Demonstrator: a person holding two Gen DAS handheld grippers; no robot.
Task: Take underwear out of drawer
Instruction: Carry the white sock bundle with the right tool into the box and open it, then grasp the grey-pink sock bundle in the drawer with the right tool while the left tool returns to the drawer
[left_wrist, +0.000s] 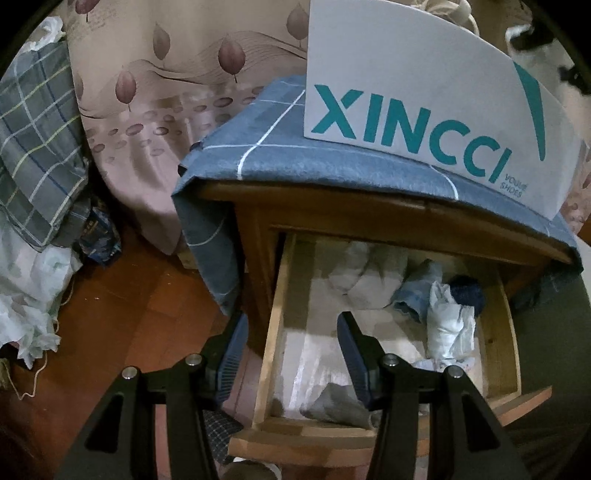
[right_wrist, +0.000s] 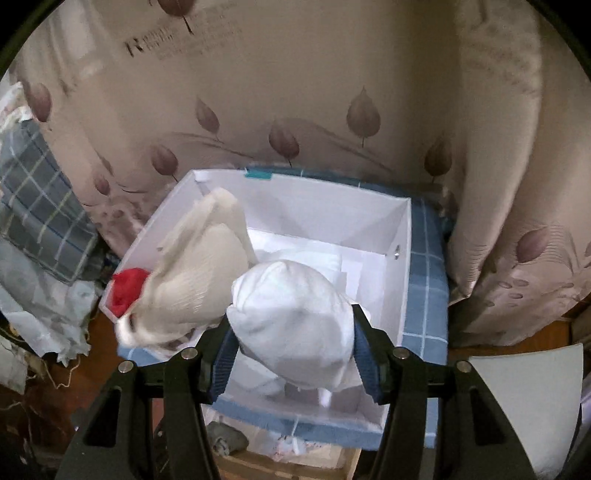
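- Left hand-held gripper (left_wrist: 291, 343), black frame with blue ribbed pads, nearest in the left wrist view: jaws parted about halfway, nothing between them, poised over the left side wall of the open drawer.
- Right hand-held gripper (right_wrist: 293, 347), same build: blue pads pressed against both sides of a rolled white cotton piece of underwear (right_wrist: 295, 325), held in the air above the white box.
- Pulled-out light wooden drawer (left_wrist: 271, 325) below the left hand-held gripper, lined pale: a crumpled grey garment (left_wrist: 332, 406) at the near edge, a pale blue-white rolled garment (left_wrist: 450, 325) toward the right, a dark navy bundle (left_wrist: 467, 291) just behind it, a grey-white folded cloth (left_wrist: 365, 277) at the far end.
- Brown wooden bedside table (left_wrist: 255, 236) around the drawer, draped with a blue checked cloth (left_wrist: 280, 151).
- On that cloth, an open white cardboard shoe box (right_wrist: 400, 258) printed with teal letters "XINCCI" on its near side.
- In the box, a cream knitted garment (right_wrist: 199, 273) hanging over the left wall, a small red fabric piece (right_wrist: 127, 288) at the near left corner, white paper at the bottom.
- Farthest back, a beige curtain with a mauve leaf print (right_wrist: 295, 110).
- At the far left, a grey plaid fabric (left_wrist: 33, 155) above the reddish wooden floor (left_wrist: 122, 314).
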